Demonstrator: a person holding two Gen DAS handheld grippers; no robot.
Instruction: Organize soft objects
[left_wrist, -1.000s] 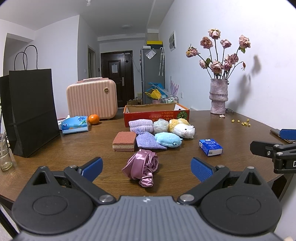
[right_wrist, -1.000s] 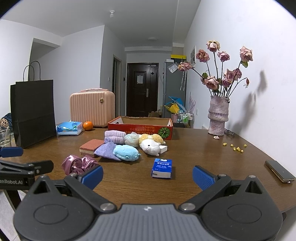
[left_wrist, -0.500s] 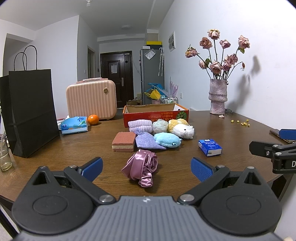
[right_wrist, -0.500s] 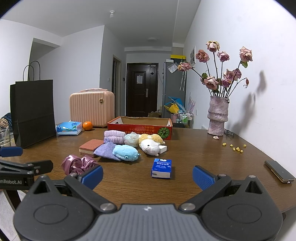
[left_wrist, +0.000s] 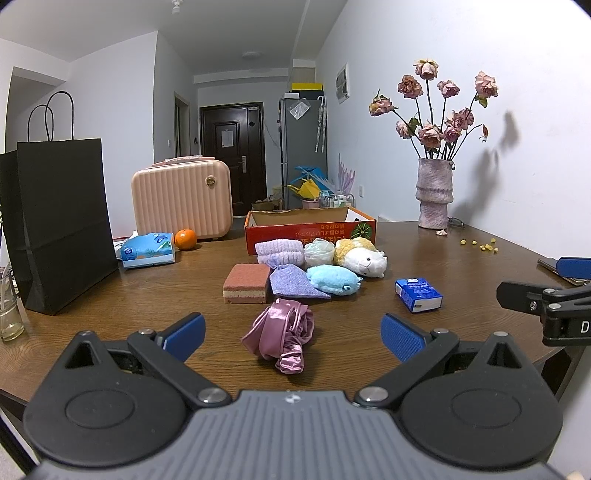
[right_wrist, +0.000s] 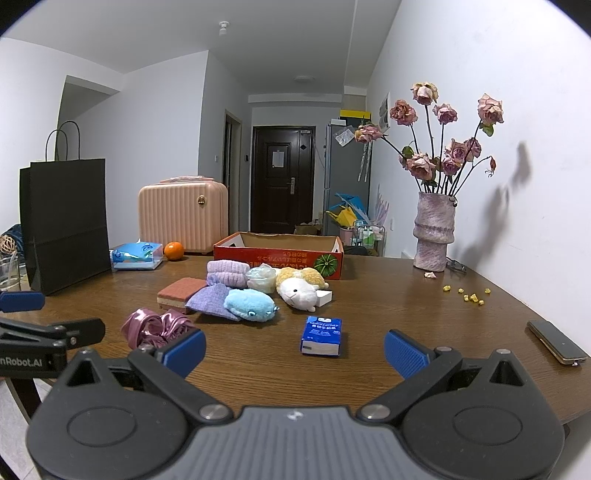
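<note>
A: Pink satin cloth (left_wrist: 282, 338) at 12 o'clock, near the left hand-held gripper (left_wrist: 291, 332); blue plush (left_wrist: 334, 279) beyond, on surface (left_wrist: 147, 295).
B: Left spread, empty. Right hand-held gripper (right_wrist: 295, 349) spread too; tissue pack (right_wrist: 321, 335) at 12.

The table (left_wrist: 424, 251) is brown wood with a soft sheen. The pink cloth (left_wrist: 284, 332) looks glossy like satin; the blue plush (left_wrist: 332, 278) is fuzzy, the box (left_wrist: 310, 230) matt cardboard.
</note>
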